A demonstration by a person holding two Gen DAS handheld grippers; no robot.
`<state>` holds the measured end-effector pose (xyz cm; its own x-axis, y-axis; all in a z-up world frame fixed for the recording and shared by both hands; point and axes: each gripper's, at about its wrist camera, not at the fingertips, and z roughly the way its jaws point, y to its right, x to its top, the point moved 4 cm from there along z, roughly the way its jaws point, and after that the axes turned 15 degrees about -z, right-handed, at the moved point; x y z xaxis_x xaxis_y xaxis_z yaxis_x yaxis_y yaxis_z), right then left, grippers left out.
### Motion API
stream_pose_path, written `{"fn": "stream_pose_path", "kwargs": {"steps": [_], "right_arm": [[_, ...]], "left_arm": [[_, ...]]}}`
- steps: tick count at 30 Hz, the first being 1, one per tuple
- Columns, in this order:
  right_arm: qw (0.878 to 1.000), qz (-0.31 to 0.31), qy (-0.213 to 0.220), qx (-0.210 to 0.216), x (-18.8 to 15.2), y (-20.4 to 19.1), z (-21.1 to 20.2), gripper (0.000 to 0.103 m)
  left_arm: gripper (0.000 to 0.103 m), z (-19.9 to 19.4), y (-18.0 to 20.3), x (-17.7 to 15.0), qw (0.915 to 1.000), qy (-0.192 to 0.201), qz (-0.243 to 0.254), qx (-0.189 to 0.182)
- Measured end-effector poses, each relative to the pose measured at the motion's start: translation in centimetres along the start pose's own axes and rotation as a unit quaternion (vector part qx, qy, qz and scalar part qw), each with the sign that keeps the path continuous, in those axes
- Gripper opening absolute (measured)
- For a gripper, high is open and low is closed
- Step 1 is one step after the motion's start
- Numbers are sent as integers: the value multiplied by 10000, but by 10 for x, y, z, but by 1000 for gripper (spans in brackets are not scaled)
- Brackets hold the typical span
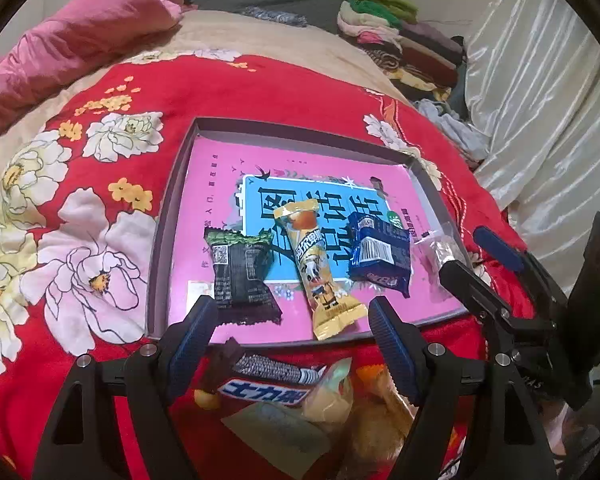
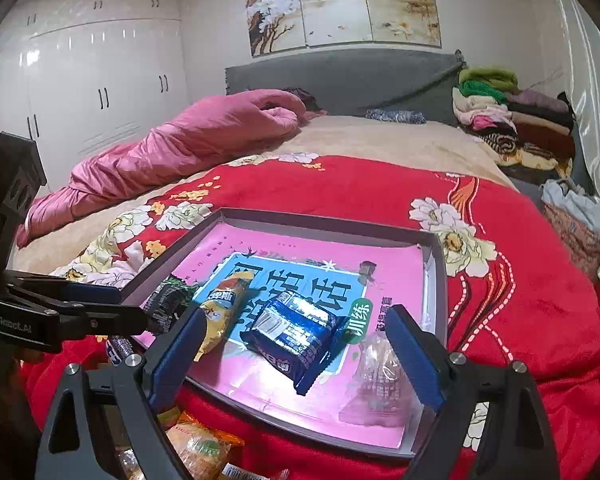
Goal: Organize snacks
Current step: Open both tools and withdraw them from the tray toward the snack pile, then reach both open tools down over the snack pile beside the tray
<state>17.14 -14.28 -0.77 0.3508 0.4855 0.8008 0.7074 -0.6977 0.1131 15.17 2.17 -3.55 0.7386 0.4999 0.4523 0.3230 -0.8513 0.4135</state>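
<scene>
Both grippers hang over the near edge of a shallow box tray [image 1: 162,216] that lies on a red flower blanket [image 1: 60,208] on a bed. Left gripper [image 1: 294,312] has its blue pads wide apart and holds nothing. Right gripper [image 2: 296,332] is wide open too, and nothing is between its pads.

Four snacks lie in a row across the near part of the tray. At the left is a black and green snack pack [image 1: 244,276]. Just right of it is a long yellow candy stick [image 1: 320,276], with its near end poking over the tray's near rim. Next comes a dark blue cookie pack [image 1: 380,258], a bit apart from the yellow one. At the far right, close to the tray's right wall, is a small clear candy bag [image 2: 380,376]. The right gripper's right pad is just beside this clear bag. Under the snacks the tray has a pink sheet [image 1: 204,184] with a blue picture [image 1: 260,208] on it.

More snacks wait on the blanket near the tray, under the left gripper: a brown Snickers bar [image 1: 256,390] and some yellow and orange packs [image 1: 372,412].

Far away sit a pink quilt [image 2: 188,140] and a pile of folded clothes [image 2: 500,112].
</scene>
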Motion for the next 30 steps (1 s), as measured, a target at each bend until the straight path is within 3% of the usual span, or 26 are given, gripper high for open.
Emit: {"fn": "stream_pose_path", "kwargs": {"steps": [10, 19, 30], "right_arm": [[9998, -180, 109, 63, 2, -11, -7, 99], [9985, 296, 432, 138, 5, 0, -28, 102], [9957, 827, 274, 302, -2, 10, -44, 102]], "left_arm": [[79, -10, -16, -2, 10000, 25, -1, 96], [79, -20, -28, 0, 9999, 89, -90, 102], [79, -26, -42, -4, 9998, 45, -125, 112]]}}
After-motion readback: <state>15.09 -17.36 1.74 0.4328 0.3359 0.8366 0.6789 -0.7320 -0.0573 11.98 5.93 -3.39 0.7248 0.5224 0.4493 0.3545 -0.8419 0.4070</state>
